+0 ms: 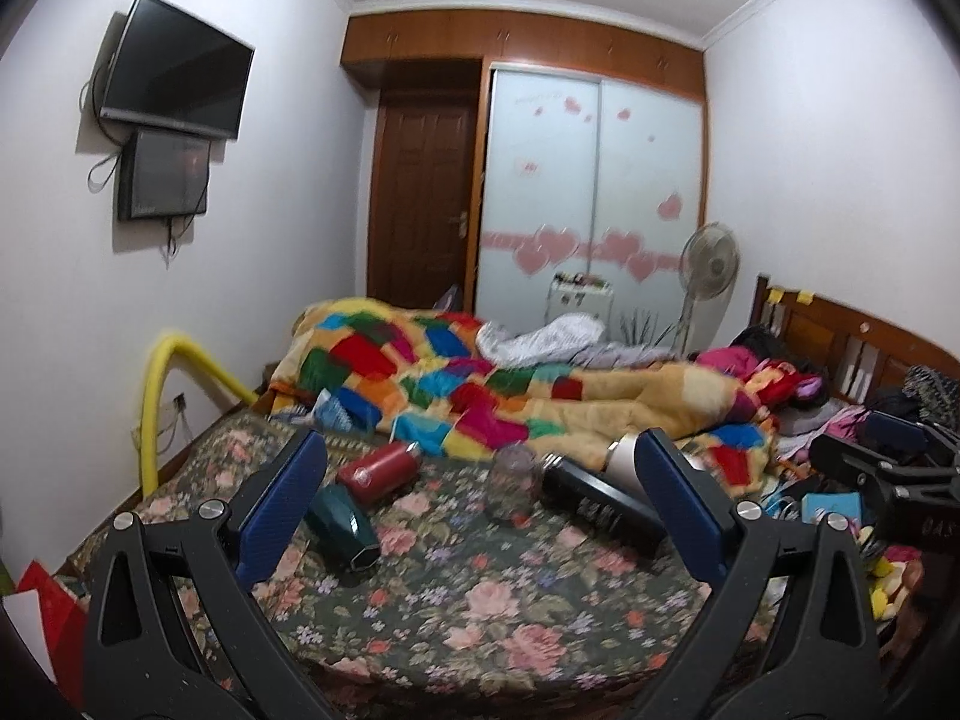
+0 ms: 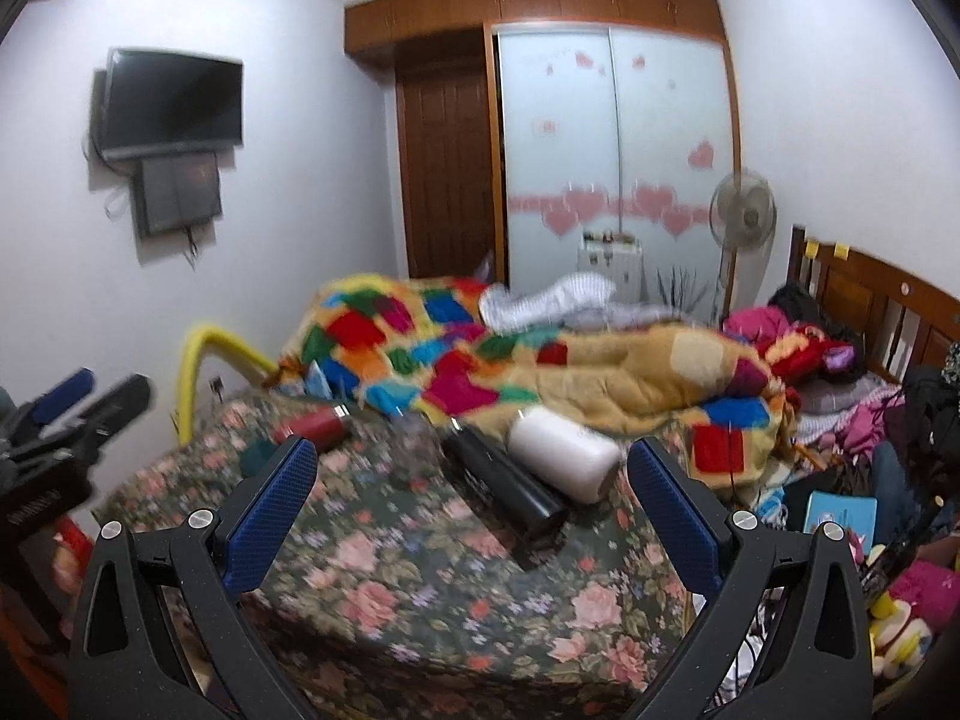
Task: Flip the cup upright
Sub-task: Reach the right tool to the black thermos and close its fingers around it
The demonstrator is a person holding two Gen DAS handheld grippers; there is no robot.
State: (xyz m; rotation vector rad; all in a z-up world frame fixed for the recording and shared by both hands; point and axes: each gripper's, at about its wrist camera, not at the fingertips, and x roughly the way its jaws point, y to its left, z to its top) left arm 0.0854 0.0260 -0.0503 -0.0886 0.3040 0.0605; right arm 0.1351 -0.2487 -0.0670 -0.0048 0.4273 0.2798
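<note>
Jaws of left gripper (image 1: 480,489) and right gripper (image 2: 473,480) spread wide, empty, above the bed (image 1: 480,600). Approach step, judging by that. Black cup (image 1: 603,510) on its side beside the patchwork quilt (image 1: 510,390). Next: descend, straddle, close.

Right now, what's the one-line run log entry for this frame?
phase: approach | left gripper: open, empty | right gripper: open, empty | black bottle, white cup, red bottle: lying on bed

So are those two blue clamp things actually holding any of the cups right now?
No. The left gripper and right gripper are both open and empty above the floral bedspread; the black flask and white cup lie untouched.
</note>
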